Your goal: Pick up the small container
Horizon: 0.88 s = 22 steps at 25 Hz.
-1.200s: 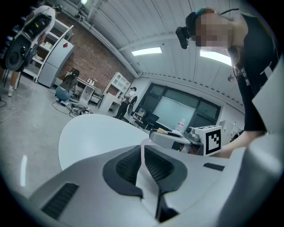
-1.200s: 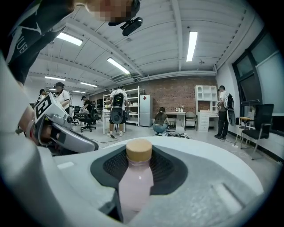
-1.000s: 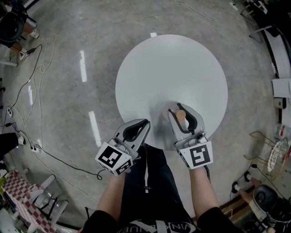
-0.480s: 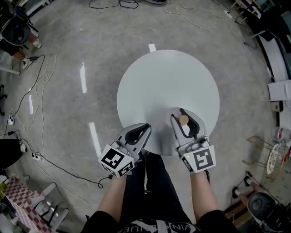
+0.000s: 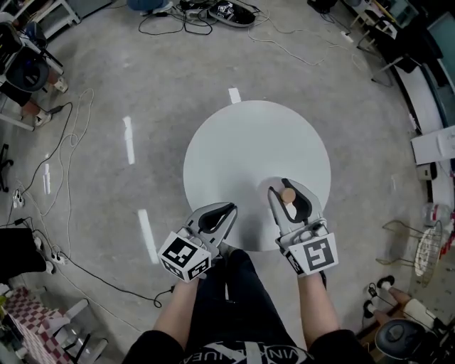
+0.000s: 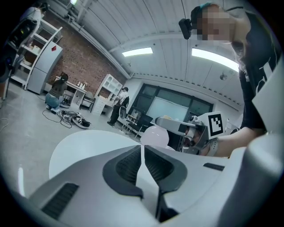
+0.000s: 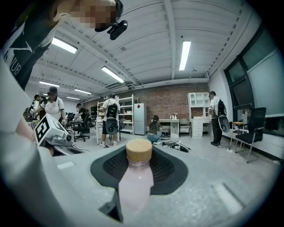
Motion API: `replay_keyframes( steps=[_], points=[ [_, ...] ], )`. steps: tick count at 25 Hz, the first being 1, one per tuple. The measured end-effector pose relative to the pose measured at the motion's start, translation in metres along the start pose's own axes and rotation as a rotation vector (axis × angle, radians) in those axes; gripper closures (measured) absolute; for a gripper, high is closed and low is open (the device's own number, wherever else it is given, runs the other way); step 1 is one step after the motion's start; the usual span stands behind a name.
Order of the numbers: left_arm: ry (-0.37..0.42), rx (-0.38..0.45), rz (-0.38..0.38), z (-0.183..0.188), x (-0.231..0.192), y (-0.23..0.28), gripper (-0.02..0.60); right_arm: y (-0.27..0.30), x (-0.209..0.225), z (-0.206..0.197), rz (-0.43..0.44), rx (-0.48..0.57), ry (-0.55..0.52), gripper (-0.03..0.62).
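The small container [image 5: 288, 195] is a pale pink bottle with a cork-coloured lid. My right gripper [image 5: 287, 187] is shut on it and holds it upright over the near right part of the round white table [image 5: 249, 146]. In the right gripper view the container [image 7: 135, 177] stands between the dark pads [image 7: 164, 170], lid upward. My left gripper [image 5: 230, 208] hovers at the table's near edge, shut with nothing in it; its pads [image 6: 128, 166] meet in the left gripper view. That view also shows the container [image 6: 155, 136] off to the right.
Grey concrete floor surrounds the table. Cables [image 5: 43, 178] trail along the left, shoes [image 5: 231, 13] lie at the far side, and a wire rack [image 5: 430, 249] stands at the right. Several people, shelves and desks [image 7: 120, 119] fill the room's far end.
The table has shrunk and slid away in the head view while both grippers keep their size. The right gripper still grips the container; the left stays shut.
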<state>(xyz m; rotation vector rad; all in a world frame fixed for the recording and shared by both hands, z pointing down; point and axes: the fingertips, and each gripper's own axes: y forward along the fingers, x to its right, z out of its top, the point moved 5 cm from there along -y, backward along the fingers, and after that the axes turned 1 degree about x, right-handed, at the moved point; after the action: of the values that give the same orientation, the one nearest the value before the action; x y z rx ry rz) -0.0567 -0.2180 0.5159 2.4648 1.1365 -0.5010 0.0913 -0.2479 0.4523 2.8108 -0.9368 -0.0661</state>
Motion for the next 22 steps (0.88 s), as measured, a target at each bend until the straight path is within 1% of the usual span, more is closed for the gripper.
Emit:
replay_keyframes(
  steps=[11,17,22],
  points=[
    [0.035,0.011,-0.005,0.032,0.013,0.001,0.558,-0.014,0.008,0.039,-0.017,0.028,0.002,0.465],
    [0.049,0.024,0.011,0.043,0.015,-0.005,0.558,-0.021,0.008,0.052,-0.027,0.036,0.002,0.465],
    [0.063,0.054,0.03,0.059,0.016,-0.014,0.558,-0.026,0.007,0.064,-0.033,0.048,0.005,0.466]
  ],
)
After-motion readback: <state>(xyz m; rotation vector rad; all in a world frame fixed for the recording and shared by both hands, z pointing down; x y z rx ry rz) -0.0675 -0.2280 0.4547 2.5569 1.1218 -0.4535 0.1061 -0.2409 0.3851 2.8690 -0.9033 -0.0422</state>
